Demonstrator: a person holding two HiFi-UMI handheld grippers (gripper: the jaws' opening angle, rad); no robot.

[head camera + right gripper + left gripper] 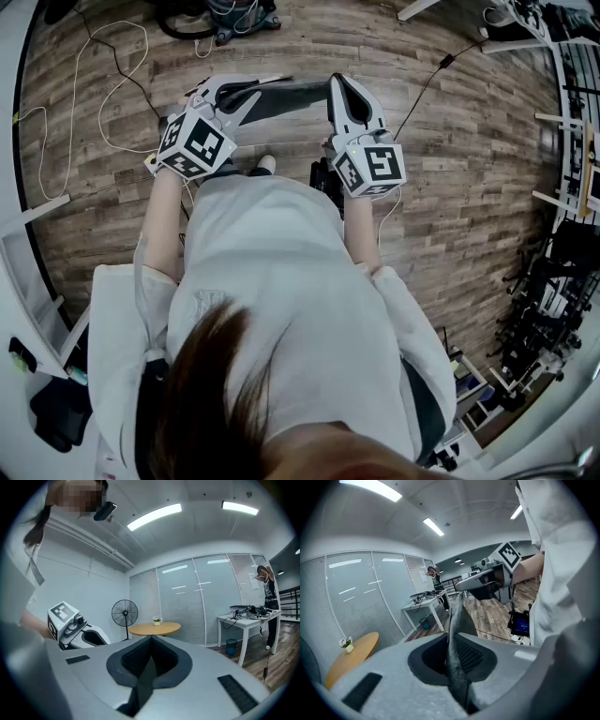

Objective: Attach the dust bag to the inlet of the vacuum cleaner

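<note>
The dust bag (pixel 286 97) is a flat dark grey piece, stretched in the air between my two grippers in front of the person's chest. My left gripper (pixel 255 89) is shut on its left end, and grey fabric (pixel 457 634) runs out from between the jaws toward the right gripper (pixel 487 581). My right gripper (pixel 341 86) is shut on the bag's right end; a dark strip of bag (pixel 146 677) sits pinched between its jaws (pixel 147 667). The left gripper (pixel 75 631) shows at the left of the right gripper view. What looks like the vacuum cleaner (pixel 242 17) stands on the floor ahead.
Wood plank floor (pixel 450 187) with white cables (pixel 112 84) on the left and a black cable (pixel 427 89) on the right. A round wooden table (pixel 154 628), a standing fan (pixel 124 613), a white desk (pixel 246 617) and another person (pixel 267 585) are farther off.
</note>
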